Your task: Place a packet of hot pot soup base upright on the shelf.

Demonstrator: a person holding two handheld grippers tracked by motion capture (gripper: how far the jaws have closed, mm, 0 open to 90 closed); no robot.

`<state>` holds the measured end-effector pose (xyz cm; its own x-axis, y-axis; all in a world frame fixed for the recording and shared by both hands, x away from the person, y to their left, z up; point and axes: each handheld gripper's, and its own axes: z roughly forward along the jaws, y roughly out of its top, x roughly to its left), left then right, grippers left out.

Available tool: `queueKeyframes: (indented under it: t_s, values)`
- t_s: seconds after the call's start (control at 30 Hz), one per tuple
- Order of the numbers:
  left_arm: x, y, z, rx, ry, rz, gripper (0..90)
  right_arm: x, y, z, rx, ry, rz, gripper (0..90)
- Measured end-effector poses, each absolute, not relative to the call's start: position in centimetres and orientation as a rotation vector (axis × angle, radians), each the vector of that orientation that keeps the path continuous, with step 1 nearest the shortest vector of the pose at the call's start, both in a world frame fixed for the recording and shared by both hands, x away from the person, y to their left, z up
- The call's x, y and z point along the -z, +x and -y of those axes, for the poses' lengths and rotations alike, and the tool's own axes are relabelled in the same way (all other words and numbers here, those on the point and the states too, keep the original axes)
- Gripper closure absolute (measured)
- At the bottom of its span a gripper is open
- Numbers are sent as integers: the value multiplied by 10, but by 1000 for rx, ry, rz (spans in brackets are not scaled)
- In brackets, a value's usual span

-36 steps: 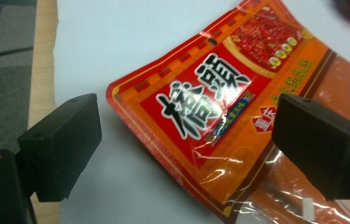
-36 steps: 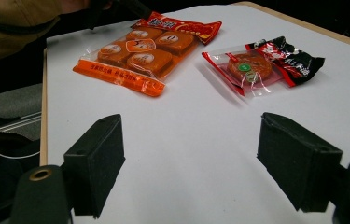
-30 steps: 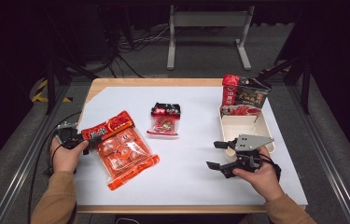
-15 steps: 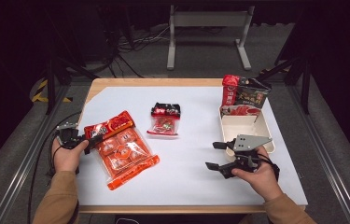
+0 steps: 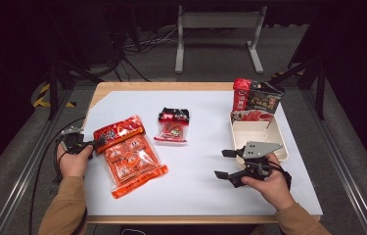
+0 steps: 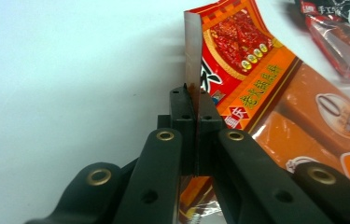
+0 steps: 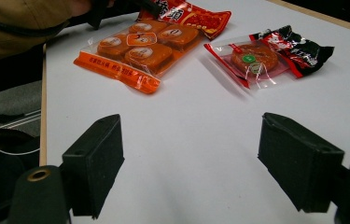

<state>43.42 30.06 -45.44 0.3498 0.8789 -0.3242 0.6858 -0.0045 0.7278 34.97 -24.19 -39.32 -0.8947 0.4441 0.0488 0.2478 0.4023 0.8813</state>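
Note:
A large orange-and-red snack packet [image 5: 129, 156] lies flat on the white table at the left. My left gripper [image 5: 93, 145] is at its upper left corner, and its jaws have just been closing. In the left gripper view the jaws are shut on the packet's thin edge [image 6: 192, 93], which stands up between the pads. A small clear-and-black packet [image 5: 172, 126] lies in the middle of the table. My right gripper [image 5: 221, 163] rests at the right with its jaws open and nothing between them. In its own view the right gripper [image 7: 191, 158] faces both packets [image 7: 140, 46] [image 7: 266, 51].
A white tray [image 5: 269, 134] stands at the right, just beyond the right gripper. Red and dark packets [image 5: 257, 98] lean at its far end. The table's wooden edge [image 5: 171, 86] borders the white sheet. Cables and a metal stand lie on the floor beyond.
The left gripper's jaws have closed onto the corner of the large orange packet. Both hands have kept their places, and the right gripper stays open.

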Motion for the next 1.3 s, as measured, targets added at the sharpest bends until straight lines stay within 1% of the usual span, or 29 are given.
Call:
queueKeyframes:
  t_s: [0.27,0.4,0.47,0.57,0.9,1.07,1.3]
  values:
    - [440,428,-296,-311,1742,-1349,900,392,349,244,-1493,626,-2457,231]
    - [428,423,-295,-353,1742,-1303,900,392,349,244,-1496,640,-2465,270]
    - [425,422,-294,-350,1732,-1287,900,392,349,244,-1501,643,-2470,299]
    - [411,414,-294,-369,1701,-1248,900,391,349,244,-1516,649,-2488,329]
    - [379,396,-289,-386,1657,-1133,900,390,348,243,-1500,636,-2506,378]
    - [363,387,-283,-396,1651,-1062,900,390,349,243,-1498,634,-2515,420]
    - [345,376,-277,-387,1642,-988,900,385,348,242,-1469,595,-2488,436]
